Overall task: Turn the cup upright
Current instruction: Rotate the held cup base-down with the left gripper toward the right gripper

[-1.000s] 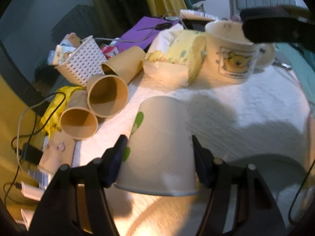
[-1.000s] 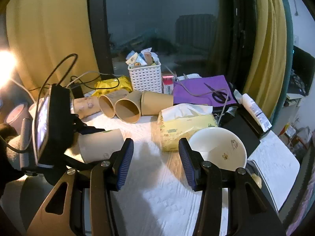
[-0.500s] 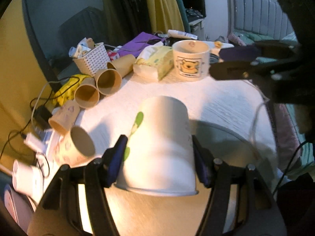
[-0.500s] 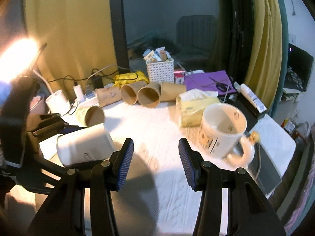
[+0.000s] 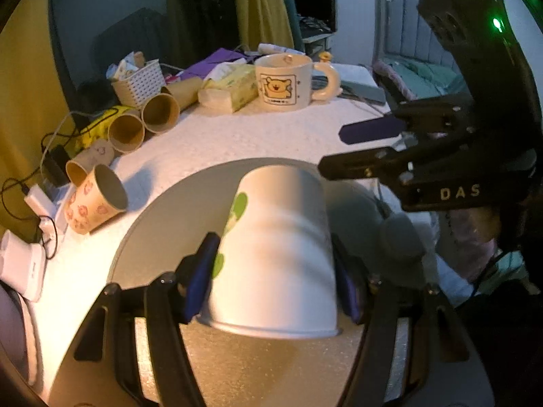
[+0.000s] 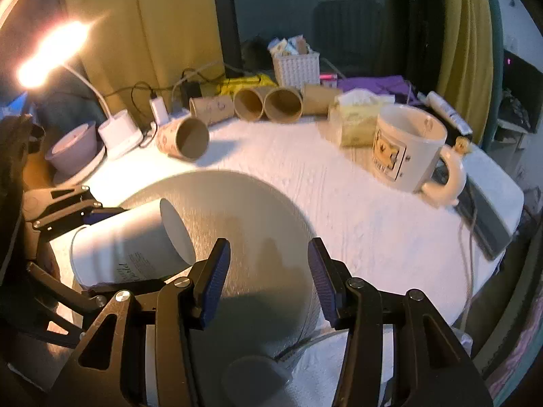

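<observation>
My left gripper is shut on a white paper cup with green spots. The cup lies on its side in the jaws, its closed base pointing away from the camera, above a round grey mat. In the right wrist view the same cup shows at the left, held by the left gripper, base toward the centre. My right gripper is open and empty over the grey mat, just right of the cup. It also shows in the left wrist view at the right.
A white bear mug stands at the right. A patterned paper cup and several brown cups lie on their sides at the back. A tissue pack, white basket, lit lamp, chargers and cables sit behind.
Both grippers have pulled back toward the table's near edge. The left gripper carried the white cup with it over the grey mat. The right gripper stayed open.
</observation>
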Demonstrator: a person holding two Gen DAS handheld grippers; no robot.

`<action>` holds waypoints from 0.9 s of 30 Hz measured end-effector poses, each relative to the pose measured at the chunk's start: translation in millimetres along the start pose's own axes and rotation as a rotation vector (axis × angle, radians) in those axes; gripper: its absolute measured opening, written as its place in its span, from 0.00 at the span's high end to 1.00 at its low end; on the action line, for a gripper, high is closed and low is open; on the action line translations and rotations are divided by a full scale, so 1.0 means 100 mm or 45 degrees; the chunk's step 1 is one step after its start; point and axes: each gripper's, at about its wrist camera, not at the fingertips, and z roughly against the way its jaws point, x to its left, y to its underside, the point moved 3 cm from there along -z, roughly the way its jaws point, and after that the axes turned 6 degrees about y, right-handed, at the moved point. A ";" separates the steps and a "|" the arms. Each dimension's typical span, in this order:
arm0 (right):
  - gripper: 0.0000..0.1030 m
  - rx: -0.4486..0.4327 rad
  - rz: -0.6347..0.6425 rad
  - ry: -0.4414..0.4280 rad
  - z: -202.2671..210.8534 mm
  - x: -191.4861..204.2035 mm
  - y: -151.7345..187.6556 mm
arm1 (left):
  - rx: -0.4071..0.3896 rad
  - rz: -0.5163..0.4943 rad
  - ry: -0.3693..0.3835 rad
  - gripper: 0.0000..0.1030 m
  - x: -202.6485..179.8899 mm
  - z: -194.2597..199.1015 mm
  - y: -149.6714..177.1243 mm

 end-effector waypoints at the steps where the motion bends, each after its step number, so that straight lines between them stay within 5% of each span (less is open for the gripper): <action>1: 0.51 0.007 0.004 -0.007 -0.01 0.01 0.02 | 0.005 -0.011 0.009 0.37 -0.02 -0.01 0.00; 8: 0.51 0.044 0.016 -0.011 -0.13 -0.06 0.03 | 0.068 -0.082 0.047 0.34 -0.10 -0.16 0.03; 10: 0.51 0.055 0.022 -0.032 -0.19 -0.07 0.04 | 0.090 -0.078 0.047 0.24 -0.10 -0.20 0.04; 17: 0.51 0.085 0.048 -0.092 -0.33 0.03 0.09 | 0.110 0.019 0.029 0.18 -0.01 -0.13 0.12; 27: 0.51 0.078 0.151 -0.175 -0.16 0.32 0.17 | 0.102 0.221 -0.132 0.18 0.17 0.25 0.43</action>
